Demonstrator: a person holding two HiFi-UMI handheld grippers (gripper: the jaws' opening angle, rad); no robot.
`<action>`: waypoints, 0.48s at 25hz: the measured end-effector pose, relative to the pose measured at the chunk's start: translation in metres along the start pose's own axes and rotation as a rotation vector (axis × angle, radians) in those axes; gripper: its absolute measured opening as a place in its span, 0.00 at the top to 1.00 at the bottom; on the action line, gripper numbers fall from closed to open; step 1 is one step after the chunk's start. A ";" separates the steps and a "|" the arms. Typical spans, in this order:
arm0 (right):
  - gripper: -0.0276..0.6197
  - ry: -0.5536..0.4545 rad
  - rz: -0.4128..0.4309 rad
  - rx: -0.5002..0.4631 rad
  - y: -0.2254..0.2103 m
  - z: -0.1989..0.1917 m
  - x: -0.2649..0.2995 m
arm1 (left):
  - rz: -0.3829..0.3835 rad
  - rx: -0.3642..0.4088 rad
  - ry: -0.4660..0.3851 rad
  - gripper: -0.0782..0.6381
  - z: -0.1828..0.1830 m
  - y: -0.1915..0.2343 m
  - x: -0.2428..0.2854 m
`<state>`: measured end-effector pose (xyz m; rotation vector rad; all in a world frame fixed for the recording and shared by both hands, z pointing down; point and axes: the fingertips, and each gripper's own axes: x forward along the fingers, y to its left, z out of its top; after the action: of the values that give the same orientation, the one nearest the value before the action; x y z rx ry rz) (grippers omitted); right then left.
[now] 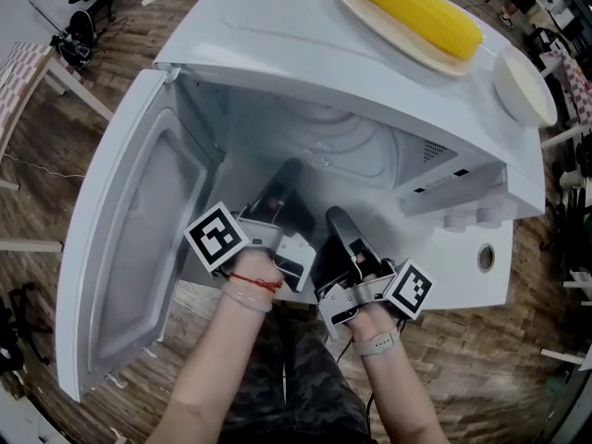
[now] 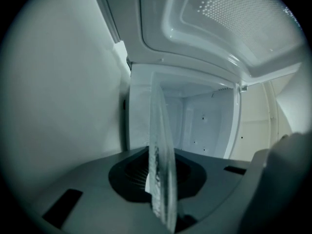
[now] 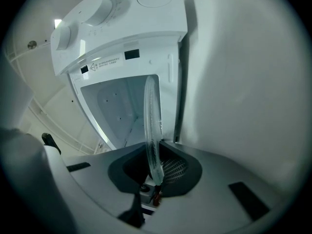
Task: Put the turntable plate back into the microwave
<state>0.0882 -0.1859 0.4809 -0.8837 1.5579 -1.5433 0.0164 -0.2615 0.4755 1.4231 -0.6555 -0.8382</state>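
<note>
The clear glass turntable plate point(image 1: 344, 142) is held level in the mouth of the open white microwave point(image 1: 268, 54), partly inside the cavity. My left gripper point(image 1: 283, 181) is shut on the plate's near left rim. My right gripper point(image 1: 339, 226) is shut on its near right rim. In the left gripper view the plate point(image 2: 161, 145) shows edge-on, pinched between the grey jaws of the left gripper point(image 2: 162, 191), with the cavity behind it. The right gripper view shows the same plate point(image 3: 152, 126) edge-on, clamped by the right gripper point(image 3: 155, 173).
The microwave door point(image 1: 139, 248) hangs wide open at the left. On top of the microwave lie a corn cob point(image 1: 416, 9) on a flat dish and a white bowl point(image 1: 524, 86). The control knobs point(image 1: 467, 218) are at the right front. Wooden floor lies all round.
</note>
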 end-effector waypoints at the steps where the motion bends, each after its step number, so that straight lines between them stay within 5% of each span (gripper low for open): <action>1: 0.88 -0.003 0.000 -0.003 0.000 0.001 0.001 | -0.007 0.002 0.005 0.82 0.000 -0.001 0.001; 12: 0.89 -0.055 0.005 0.007 -0.003 0.012 0.008 | -0.054 0.025 0.088 0.75 -0.013 -0.008 -0.017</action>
<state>0.0944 -0.1988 0.4838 -0.9104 1.5133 -1.5081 0.0159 -0.2398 0.4680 1.4971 -0.5640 -0.8072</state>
